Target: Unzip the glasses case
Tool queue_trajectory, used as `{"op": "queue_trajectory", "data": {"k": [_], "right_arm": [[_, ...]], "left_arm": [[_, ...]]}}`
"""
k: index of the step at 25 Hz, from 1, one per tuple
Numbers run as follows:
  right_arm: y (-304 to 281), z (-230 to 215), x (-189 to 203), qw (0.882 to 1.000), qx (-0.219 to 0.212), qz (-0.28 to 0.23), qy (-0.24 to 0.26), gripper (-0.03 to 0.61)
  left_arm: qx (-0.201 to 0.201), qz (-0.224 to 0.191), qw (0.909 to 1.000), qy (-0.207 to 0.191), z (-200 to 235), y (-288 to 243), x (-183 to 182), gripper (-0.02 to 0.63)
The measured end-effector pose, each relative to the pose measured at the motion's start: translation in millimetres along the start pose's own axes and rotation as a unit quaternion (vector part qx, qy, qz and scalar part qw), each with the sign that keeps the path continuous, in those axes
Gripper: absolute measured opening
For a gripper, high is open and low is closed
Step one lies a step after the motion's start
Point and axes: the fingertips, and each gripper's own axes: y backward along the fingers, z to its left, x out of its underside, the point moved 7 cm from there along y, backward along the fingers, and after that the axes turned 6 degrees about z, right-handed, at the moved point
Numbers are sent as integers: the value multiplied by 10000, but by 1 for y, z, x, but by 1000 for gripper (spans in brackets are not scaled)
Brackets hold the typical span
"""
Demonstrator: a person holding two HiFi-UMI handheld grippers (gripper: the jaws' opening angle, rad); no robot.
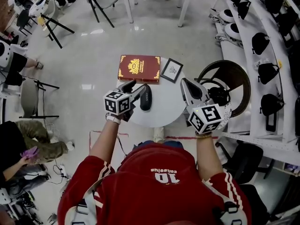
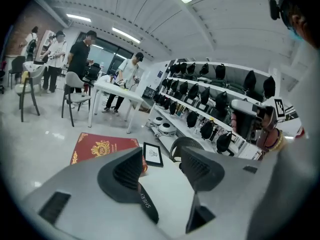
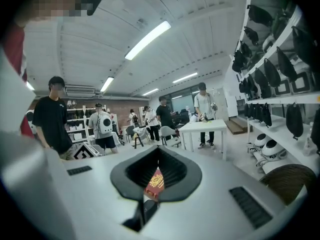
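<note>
Black oval glasses case (image 1: 146, 98) on round white bench (image 1: 167, 108); left hand-held gripper (image 1: 135, 86) open beside it, right hand-held gripper (image 1: 184, 82) closed.

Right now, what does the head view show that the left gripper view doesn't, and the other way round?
Only the head view: the whole round white table, the person's red shirt, and the black glasses case lying close beside the left hand-held gripper. Only the left gripper view: its jaws standing apart over bare tabletop, and white lettering on the case. Both: the red book and the framed picture at the table's far side.
</note>
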Motion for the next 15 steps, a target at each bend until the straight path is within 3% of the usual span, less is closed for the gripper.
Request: {"op": "queue_trajectory", "data": {"k": [6,15], "right_arm": [[-20,-16,11,9998,-64,203,-68,14],[-28,-31,35,9985,-50,516,-179,14]], "left_arm": [[-65,533,9978,389,30,-40,37,244],[-221,1290,9876,867,76,-84,103,280]]}}
